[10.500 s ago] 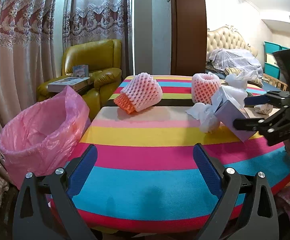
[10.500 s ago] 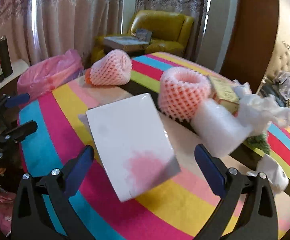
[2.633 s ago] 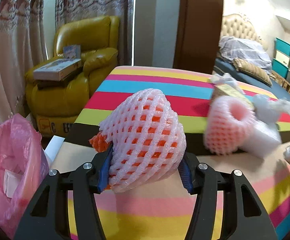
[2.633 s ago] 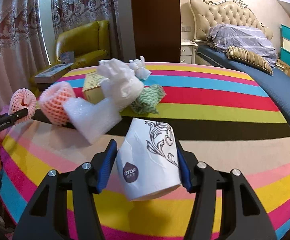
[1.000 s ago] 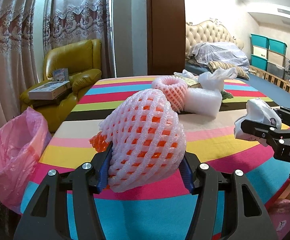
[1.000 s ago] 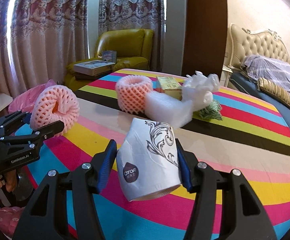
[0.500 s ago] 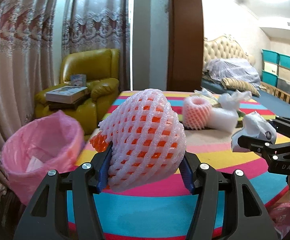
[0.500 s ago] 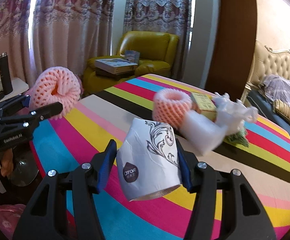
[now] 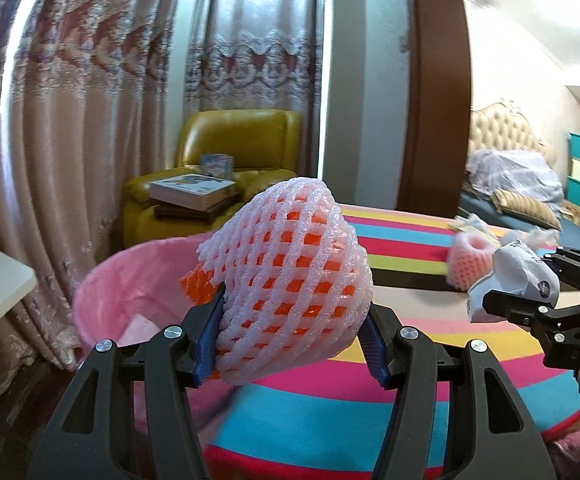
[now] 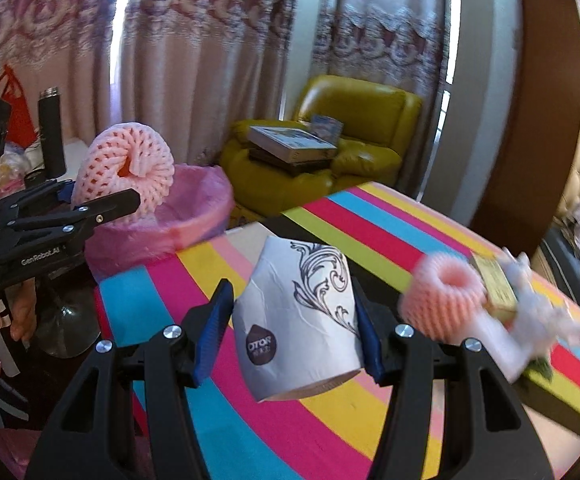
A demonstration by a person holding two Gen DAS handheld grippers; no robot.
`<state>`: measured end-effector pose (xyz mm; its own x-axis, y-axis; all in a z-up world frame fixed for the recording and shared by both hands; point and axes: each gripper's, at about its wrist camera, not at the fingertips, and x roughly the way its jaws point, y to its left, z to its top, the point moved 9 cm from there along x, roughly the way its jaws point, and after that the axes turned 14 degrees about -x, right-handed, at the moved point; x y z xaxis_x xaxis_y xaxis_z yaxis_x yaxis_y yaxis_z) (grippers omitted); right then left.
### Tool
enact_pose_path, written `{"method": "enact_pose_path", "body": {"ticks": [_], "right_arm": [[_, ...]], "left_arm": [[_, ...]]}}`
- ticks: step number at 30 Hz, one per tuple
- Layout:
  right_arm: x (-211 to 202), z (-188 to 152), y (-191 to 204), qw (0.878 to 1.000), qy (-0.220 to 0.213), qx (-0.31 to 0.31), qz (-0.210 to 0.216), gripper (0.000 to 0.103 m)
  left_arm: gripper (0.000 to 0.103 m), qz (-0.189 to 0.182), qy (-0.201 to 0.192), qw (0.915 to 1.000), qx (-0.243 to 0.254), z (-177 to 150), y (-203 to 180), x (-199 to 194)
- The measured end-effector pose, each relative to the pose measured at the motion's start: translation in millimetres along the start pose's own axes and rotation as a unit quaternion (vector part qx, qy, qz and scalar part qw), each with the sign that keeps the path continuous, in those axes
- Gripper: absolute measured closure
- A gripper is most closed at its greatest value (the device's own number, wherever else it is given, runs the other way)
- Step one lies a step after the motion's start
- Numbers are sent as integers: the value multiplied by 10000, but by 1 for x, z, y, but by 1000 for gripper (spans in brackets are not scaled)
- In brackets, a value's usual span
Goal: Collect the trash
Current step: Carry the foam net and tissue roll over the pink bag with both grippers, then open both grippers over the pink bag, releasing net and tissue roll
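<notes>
My left gripper (image 9: 291, 344) is shut on a pink foam fruit net (image 9: 290, 280) with orange net inside, held in the air beside the pink-lined trash bin (image 9: 130, 276). In the right wrist view the net (image 10: 124, 170) hangs over the near rim of the bin (image 10: 194, 216). My right gripper (image 10: 290, 332) is shut on a white wrapped paper roll (image 10: 301, 312) above the striped table (image 10: 369, 240); it also shows in the left wrist view (image 9: 517, 280). Another pink foam net (image 10: 445, 296) lies on the table.
White foam wrap and crumpled plastic (image 10: 529, 332) and a yellow box (image 10: 493, 284) lie behind the second net. A yellow armchair (image 9: 226, 172) with books stands behind the bin. A black flask (image 10: 52, 132) stands on a side table at the left.
My left gripper has swung left with the foam net, off the table toward the bin. My right gripper has followed to the left with the paper roll still held.
</notes>
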<state>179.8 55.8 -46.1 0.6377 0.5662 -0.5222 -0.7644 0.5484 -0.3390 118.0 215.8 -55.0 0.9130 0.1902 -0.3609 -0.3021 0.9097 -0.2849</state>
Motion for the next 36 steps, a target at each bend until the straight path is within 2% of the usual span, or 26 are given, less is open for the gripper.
{"method": "enact_pose_path", "body": {"ticks": [11,15,18,20,26,27,28,29,32,36], "right_arm": [[48,70,28,9982,-251,-217,493,48],[68,90,41,9973,-261,-256,633,48],[85,110,51,9963,-297,-240,766,48],[95,125,59,9955,-340,-260,846,48],[123,168,93,9930,-422,-462,1002,46],[128,175,99,9924,-452,-479,1039,45],[131,179,102,9920,-459,-472,1080,36],[135,186,106,9918,-468,-445,1105,27],[137,194,106,9931,-520,-413,970,25],[122,178,95,9938,-549,-407,882,24]], "left_arm": [[47,720,45,9967,-377,25,88,30],[47,837,149,9952,-493,25,108,45],[37,891,302,9943,-497,15,119,54],[19,1018,299,9929,-536,7,127,53],[17,1114,162,9905,-789,-2,146,28],[17,1126,158,9901,-819,-4,150,25],[11,1130,160,9898,-848,-5,152,22],[9,1153,129,9892,-892,-7,155,17],[9,1163,84,9888,-936,-11,156,5],[9,1109,32,9900,-870,-15,149,-5]]}}
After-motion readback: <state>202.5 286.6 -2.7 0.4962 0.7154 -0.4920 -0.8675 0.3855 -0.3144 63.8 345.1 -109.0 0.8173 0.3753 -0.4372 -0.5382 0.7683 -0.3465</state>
